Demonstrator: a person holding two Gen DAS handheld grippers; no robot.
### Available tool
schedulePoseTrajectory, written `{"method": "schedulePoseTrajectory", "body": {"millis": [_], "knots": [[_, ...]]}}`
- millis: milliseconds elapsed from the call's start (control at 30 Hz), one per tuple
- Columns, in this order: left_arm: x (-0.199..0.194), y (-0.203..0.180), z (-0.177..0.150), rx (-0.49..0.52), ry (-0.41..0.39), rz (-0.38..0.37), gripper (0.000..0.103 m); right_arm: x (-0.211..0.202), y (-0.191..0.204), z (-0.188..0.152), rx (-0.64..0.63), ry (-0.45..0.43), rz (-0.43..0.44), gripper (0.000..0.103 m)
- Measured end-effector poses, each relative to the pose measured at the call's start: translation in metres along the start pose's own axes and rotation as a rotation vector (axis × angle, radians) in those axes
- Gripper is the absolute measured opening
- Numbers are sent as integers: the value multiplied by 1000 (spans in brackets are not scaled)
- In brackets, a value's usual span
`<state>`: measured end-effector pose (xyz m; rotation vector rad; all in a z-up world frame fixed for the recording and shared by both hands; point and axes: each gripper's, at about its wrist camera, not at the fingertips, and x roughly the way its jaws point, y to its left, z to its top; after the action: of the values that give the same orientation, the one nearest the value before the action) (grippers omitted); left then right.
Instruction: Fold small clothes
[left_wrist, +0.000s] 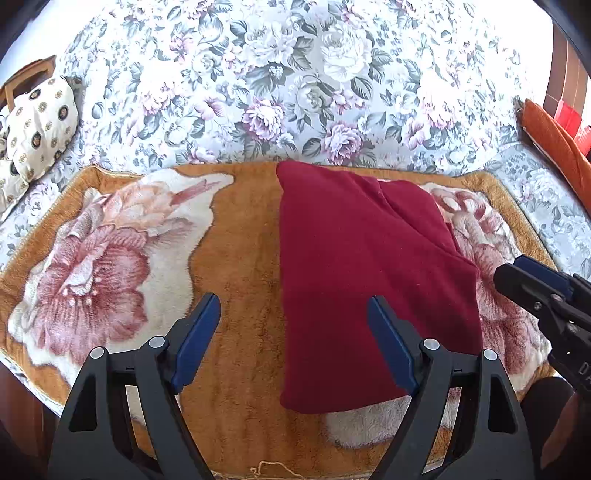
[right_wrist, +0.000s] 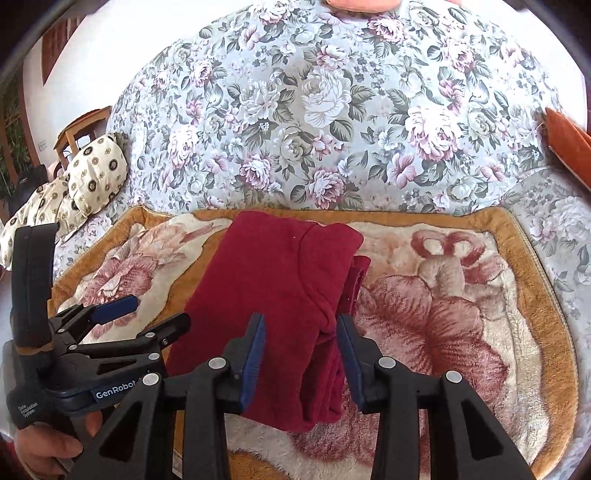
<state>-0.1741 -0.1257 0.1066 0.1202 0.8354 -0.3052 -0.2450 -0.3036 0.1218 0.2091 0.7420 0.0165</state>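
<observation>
open grippers (left_wrist: 293, 332) over folded red garment (left_wrist: 369, 280)

A plush tan blanket (left_wrist: 236, 258) with big pink roses lies over a floral-print cover (left_wrist: 295, 74) — grey-green leaves, mauve blooms. At nine o'clock sits a cream pillow (left_wrist: 40, 125) with dark medallions, a wooden chair (right_wrist: 83, 127) behind it; at three o'clock, an orange cushion (left_wrist: 554, 140).
</observation>
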Motion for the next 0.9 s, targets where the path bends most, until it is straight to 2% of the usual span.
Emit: {"method": "schedulePoseTrajectory", "body": {"millis": [133, 200, 500, 700, 900], "knots": [[-8, 2, 1, 6, -16, 22, 83, -2, 4, -2, 2, -6, 14, 38], [-13, 4, 0, 2, -30, 23, 83, -3, 7, -2, -10, -9, -15, 38], [-26, 2, -3, -3, -58, 29, 83, -8, 4, -6, 9, -13, -47, 38], [-30, 6, -2, -35, -67, 19, 83, -7, 4, -8, 11, -6, -79, 43], [-31, 2, -2, -2, -75, 62, 83, -7, 3, -9, 19, -3, -70, 44]]}}
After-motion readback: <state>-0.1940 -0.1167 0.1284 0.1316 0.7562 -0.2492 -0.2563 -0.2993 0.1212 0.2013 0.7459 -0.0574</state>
